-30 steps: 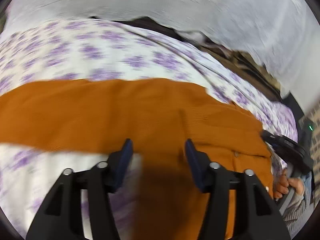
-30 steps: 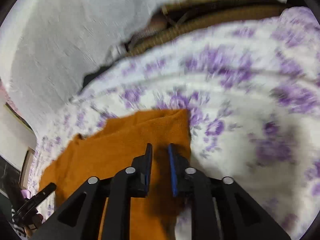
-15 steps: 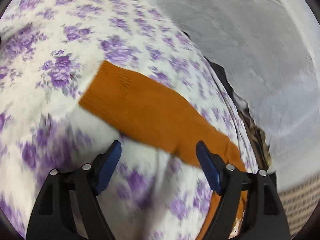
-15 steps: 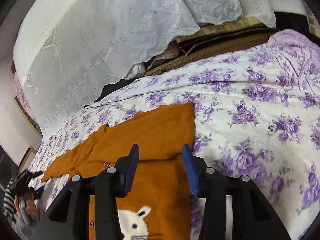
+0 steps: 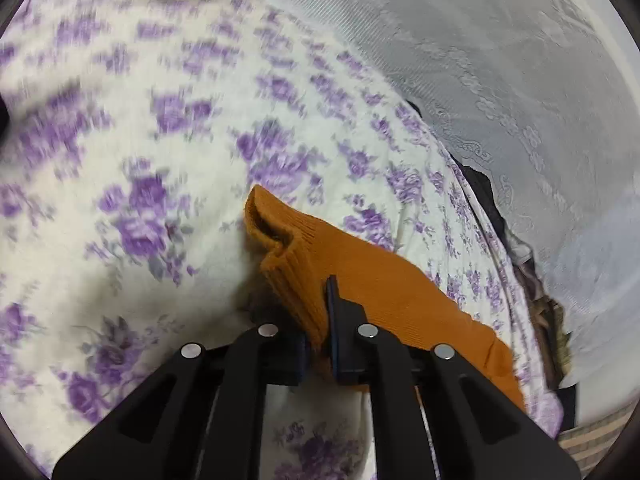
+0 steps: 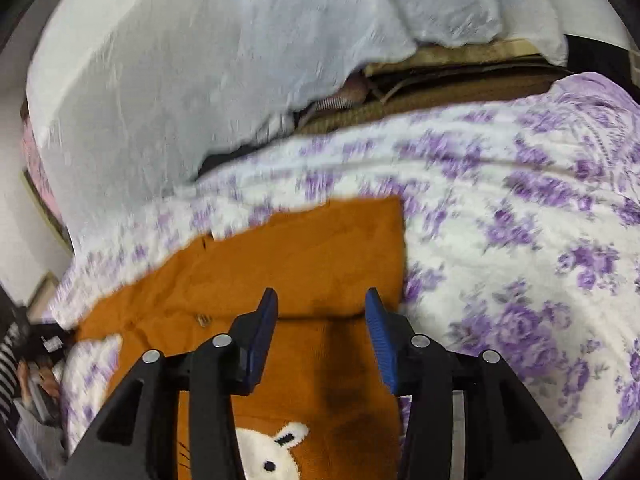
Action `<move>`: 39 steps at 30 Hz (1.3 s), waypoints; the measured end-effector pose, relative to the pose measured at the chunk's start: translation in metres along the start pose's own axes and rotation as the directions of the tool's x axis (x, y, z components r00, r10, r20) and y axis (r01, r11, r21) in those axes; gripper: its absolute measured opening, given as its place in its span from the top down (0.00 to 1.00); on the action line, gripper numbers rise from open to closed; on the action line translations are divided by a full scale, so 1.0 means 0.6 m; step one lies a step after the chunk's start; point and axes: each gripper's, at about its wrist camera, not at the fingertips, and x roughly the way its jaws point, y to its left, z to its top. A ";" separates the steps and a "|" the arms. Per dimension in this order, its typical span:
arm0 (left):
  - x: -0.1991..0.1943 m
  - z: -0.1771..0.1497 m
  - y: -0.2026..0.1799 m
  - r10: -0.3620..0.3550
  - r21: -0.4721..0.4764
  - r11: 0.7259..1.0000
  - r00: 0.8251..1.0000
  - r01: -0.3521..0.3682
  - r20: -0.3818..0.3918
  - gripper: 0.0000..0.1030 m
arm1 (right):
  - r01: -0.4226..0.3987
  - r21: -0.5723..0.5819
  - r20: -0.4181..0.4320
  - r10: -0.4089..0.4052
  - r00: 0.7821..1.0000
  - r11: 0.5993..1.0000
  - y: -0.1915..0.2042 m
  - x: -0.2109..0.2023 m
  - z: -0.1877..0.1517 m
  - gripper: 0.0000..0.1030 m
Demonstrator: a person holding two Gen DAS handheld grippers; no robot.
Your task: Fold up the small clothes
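An orange knit sweater (image 6: 304, 256) with a white rabbit motif (image 6: 276, 448) lies on a bed sheet with purple flowers (image 6: 500, 240). One sleeve is folded across its upper body. My right gripper (image 6: 322, 304) is open and hovers over the sweater near the folded sleeve's lower edge. In the left wrist view my left gripper (image 5: 320, 296) is shut on the ribbed cuff end of the other orange sleeve (image 5: 304, 256), lifted a little off the sheet (image 5: 140, 160).
A white lace curtain (image 5: 500, 60) hangs beyond the bed's far edge; it also shows in the right wrist view (image 6: 200, 60). Brown woven mats (image 6: 460, 80) lie behind the bed. A person in striped clothing (image 6: 16, 364) is at the far left.
My left gripper has closed on the sleeve's cuff and raised it. My right gripper has stayed open and moved closer over the sweater.
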 end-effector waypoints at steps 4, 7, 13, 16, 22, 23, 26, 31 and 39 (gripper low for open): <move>-0.025 -0.012 -0.043 0.022 0.118 0.993 0.999 -0.026 0.041 0.93 | -0.042 0.074 -0.063 0.047 0.997 0.996 -0.024 0.023 -0.003 0.54; -0.036 -0.021 -0.082 0.046 0.202 0.978 0.997 -0.059 0.065 0.93 | -0.096 0.148 -0.048 0.105 0.993 0.984 -0.046 0.020 -0.005 0.54; -0.047 -0.034 -0.160 0.044 0.311 0.948 0.996 -0.066 0.076 0.93 | -0.110 0.138 0.026 0.108 0.994 0.984 -0.040 -0.003 -0.002 0.54; -0.053 -0.047 -0.201 0.022 0.351 0.935 0.997 -0.046 0.071 0.93 | -0.119 0.145 0.023 0.117 0.993 0.982 -0.043 -0.002 0.004 0.54; -0.069 -0.084 -0.285 -0.024 0.435 0.900 0.998 -0.001 0.054 0.93 | -0.148 0.178 0.043 0.142 0.989 0.973 -0.055 -0.010 0.013 0.50; -0.069 -0.091 -0.300 -0.033 0.442 0.897 0.999 0.011 0.043 0.93 | -0.149 0.181 0.045 0.143 0.989 0.972 -0.056 -0.010 0.013 0.48; -0.067 -0.106 -0.328 -0.043 0.457 0.889 0.999 0.025 0.029 0.93 | -0.153 0.194 0.042 0.148 0.988 0.969 -0.061 -0.007 0.013 0.46; -0.057 -0.138 -0.379 -0.046 0.500 0.866 0.999 0.031 0.018 0.93 | -0.153 0.216 0.027 0.151 0.988 0.964 -0.068 0.007 0.012 0.46; -0.035 -0.204 -0.467 -0.074 0.570 0.818 0.997 0.071 -0.018 0.93 | -0.163 0.260 0.027 0.161 0.986 0.952 -0.081 0.015 0.013 0.46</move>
